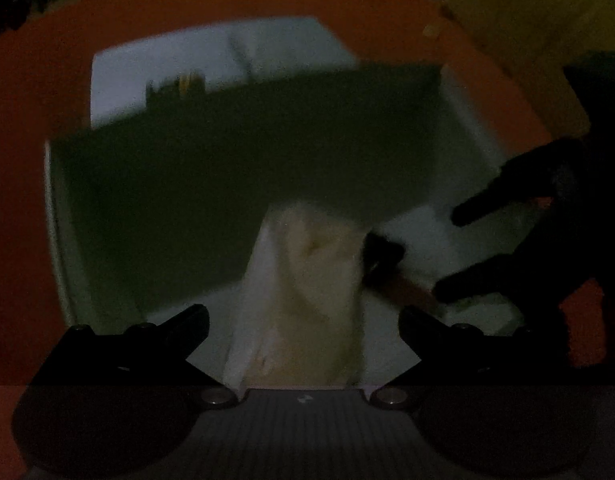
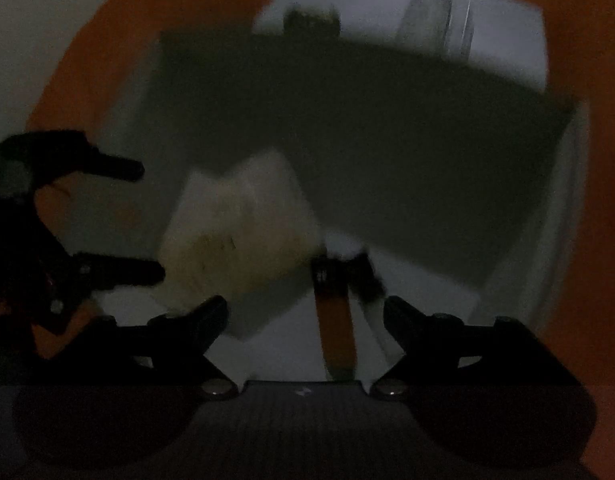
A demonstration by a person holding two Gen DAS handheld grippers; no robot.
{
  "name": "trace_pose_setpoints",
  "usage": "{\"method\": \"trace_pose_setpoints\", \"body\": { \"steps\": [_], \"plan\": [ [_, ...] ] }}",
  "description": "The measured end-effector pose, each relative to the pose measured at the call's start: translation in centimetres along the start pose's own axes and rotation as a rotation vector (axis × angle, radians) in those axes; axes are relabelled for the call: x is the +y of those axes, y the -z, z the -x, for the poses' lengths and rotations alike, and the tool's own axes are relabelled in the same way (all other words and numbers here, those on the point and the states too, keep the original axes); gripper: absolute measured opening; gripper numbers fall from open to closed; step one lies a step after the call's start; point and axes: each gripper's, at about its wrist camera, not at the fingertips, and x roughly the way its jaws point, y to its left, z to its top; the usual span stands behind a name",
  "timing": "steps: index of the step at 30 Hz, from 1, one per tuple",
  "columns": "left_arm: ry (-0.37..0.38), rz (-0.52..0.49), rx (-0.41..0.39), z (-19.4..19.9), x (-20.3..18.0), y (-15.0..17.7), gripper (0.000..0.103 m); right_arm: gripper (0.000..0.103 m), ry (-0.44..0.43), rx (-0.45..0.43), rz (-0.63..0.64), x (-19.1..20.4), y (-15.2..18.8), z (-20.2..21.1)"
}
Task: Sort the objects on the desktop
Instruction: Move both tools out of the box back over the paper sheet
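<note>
**Operator:** Nearest my left camera, the left gripper [image 1: 303, 336] stands spread and empty over a crumpled cream plastic bag [image 1: 315, 280] in the white rectangular tray [image 1: 459, 100], a dark green flat board [image 1: 235, 168] behind it.

**Partner:** And the right?

**Operator:** Right gripper [image 2: 305, 326], spread too, points steeply down above an orange-and-black marker-like stick [image 2: 337, 320]. I judge I'm between picks; next, choose one item on the orange bench [image 2: 587, 240].

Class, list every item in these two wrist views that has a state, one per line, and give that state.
White bin: open-topped, holding items.
Dark green board: lying tilted across the bin.
Cream packet: resting in the bin.
Orange-handled tool: lying in the bin.
Left gripper: jaws open, empty.
Right gripper: jaws open, empty.
</note>
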Motion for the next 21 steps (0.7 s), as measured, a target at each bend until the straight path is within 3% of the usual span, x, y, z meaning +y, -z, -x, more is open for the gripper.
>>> {"method": "trace_pose_setpoints", "body": {
  "steps": [5, 9, 12, 15, 17, 21],
  "plan": [
    [0.067, 0.057, -0.029, 5.1, 0.3, -6.0, 0.103, 0.090, 0.044, -0.045, -0.014, -1.0, -7.1, 6.2],
    [-0.029, 0.011, -0.035, 6.2, 1.0, -12.5, 0.103, 0.093, 0.155, -0.089, 0.007, -1.6, -12.5, 10.8],
    [-0.127, -0.169, -0.011, 4.3, 1.3, -16.5, 0.103, 0.094, 0.229, -0.131, 0.034, -2.7, -16.6, 12.6],
    [-0.216, -0.440, -0.024, 1.1, 1.3, -18.6, 0.103, 0.094, 0.278, -0.183, 0.042, -4.3, -20.2, 11.3],
    [-0.254, -0.549, -0.034, -1.5, 1.7, -18.9, 0.102, 0.094, 0.277, -0.207, 0.036, -5.7, -22.0, 9.5],
    [-0.126, -0.628, -0.006, -6.6, 3.1, -18.7, 0.100, 0.089, 0.280, -0.206, 0.007, -8.7, -24.0, 3.0]
  ]
}}
